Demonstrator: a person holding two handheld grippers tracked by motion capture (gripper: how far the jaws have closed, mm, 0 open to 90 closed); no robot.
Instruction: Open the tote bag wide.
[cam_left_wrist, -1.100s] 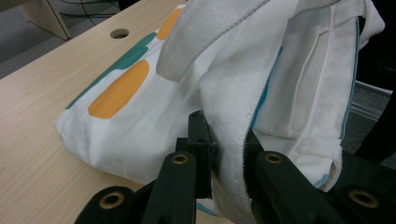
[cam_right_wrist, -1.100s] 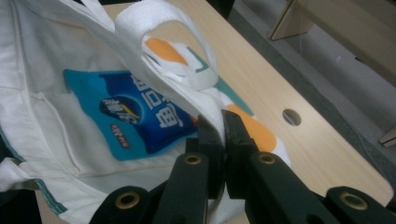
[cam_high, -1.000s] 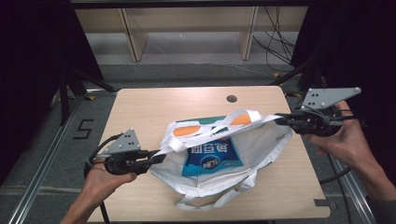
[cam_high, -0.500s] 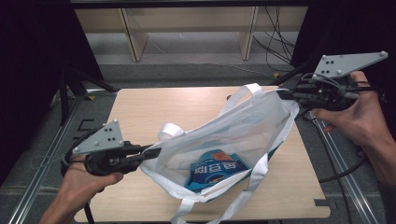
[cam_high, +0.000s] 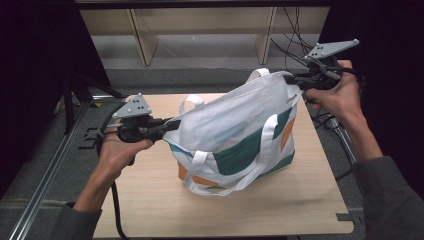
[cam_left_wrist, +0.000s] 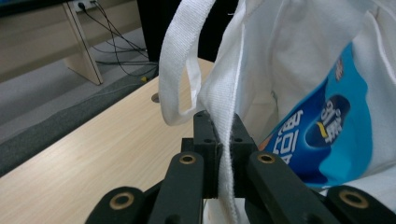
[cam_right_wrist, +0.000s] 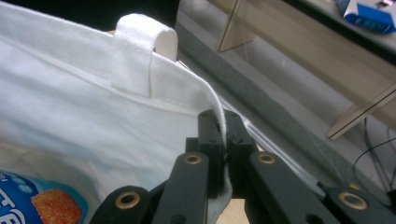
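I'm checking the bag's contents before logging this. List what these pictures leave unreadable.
- Blue snack packet: in the left gripper view the tote bag cloth cuts off its print; brand unreadable.
- Same packet in the right gripper view: just a corner shows at the bottom edge.
- Bag's interior, high view: hidden by its own side.
- Blue item on the shelf, right gripper view: cropped, blurred.

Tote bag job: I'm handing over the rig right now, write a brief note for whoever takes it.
Left tongs: shut on the tote bag rim at its left end.
Right tongs: shut on the rim at its right end, held higher.
Bag: lifted by both ends, bottom resting on the table, mouth pulled taut.
Inside: a blue snack packet.
Done: packet is in, both ends gripped.
Left: likely carrying or setting the bag down; unclear.
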